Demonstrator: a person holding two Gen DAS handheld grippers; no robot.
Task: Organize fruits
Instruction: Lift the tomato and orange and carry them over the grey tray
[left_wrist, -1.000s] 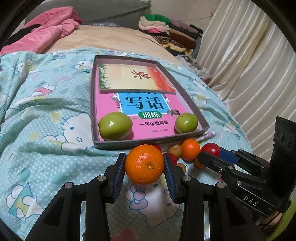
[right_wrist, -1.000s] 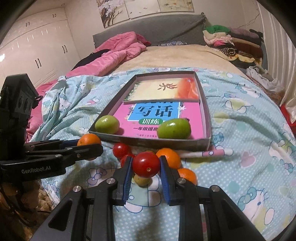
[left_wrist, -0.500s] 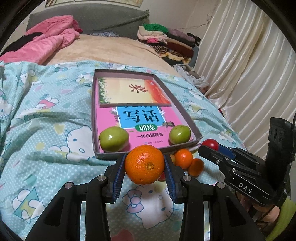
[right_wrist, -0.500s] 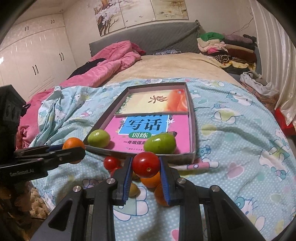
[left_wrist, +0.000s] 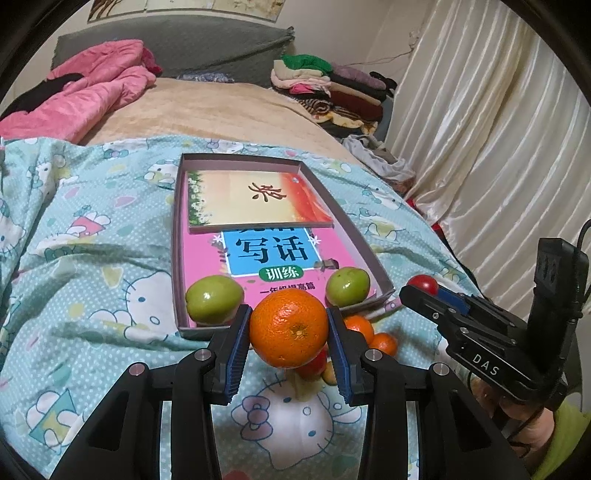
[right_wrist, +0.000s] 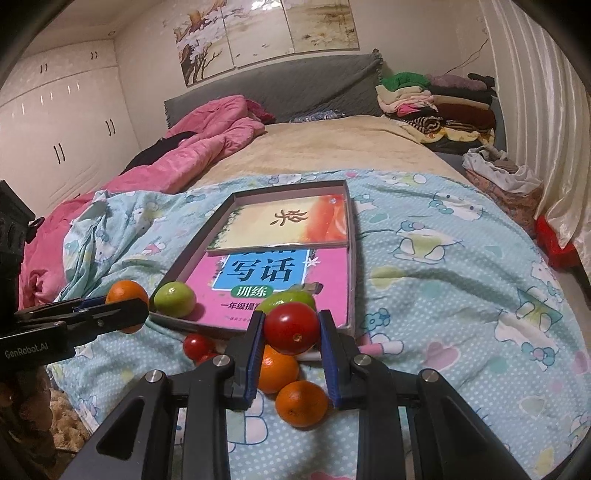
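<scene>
Bedroom clutter frames our work: a bed spread with a blue cartoon-print sheet (left_wrist: 92, 258), a pink quilt (left_wrist: 92, 92) bunched toward the headboard, folded clothes (left_wrist: 325, 81) piled in the far corner.

Our left gripper (left_wrist: 290, 334) is closed partway around an orange (left_wrist: 289, 328), the blue pads pressing its two sides, and we hold it up just in front of the near edge of the box. Our right gripper (right_wrist: 291, 334) is pinched nearly all the way in on a small red tomato (right_wrist: 291, 326), also lifted clear of the sheet and close to the box's near edge.

Just beyond both sits the shallow box (left_wrist: 177, 236), lined with two books. Two green fruits already rest inside along its near wall: one in the left corner (left_wrist: 214, 299) and one toward the right (left_wrist: 348, 286).

Below our grippers, loose fruit lies on the sheet just outside the box: two small oranges (right_wrist: 301, 402), touching each other, and at least one more red tomato (right_wrist: 197, 345). The left view shows a yellowish piece under the held orange, too hidden for us to name.

We judge the task partly done. Two fruits are in, two are in hand and on their way, and a handful is left on the sheet. Whether like should sit with like inside the box, we cannot tell; the green ones at least share the near end.
</scene>
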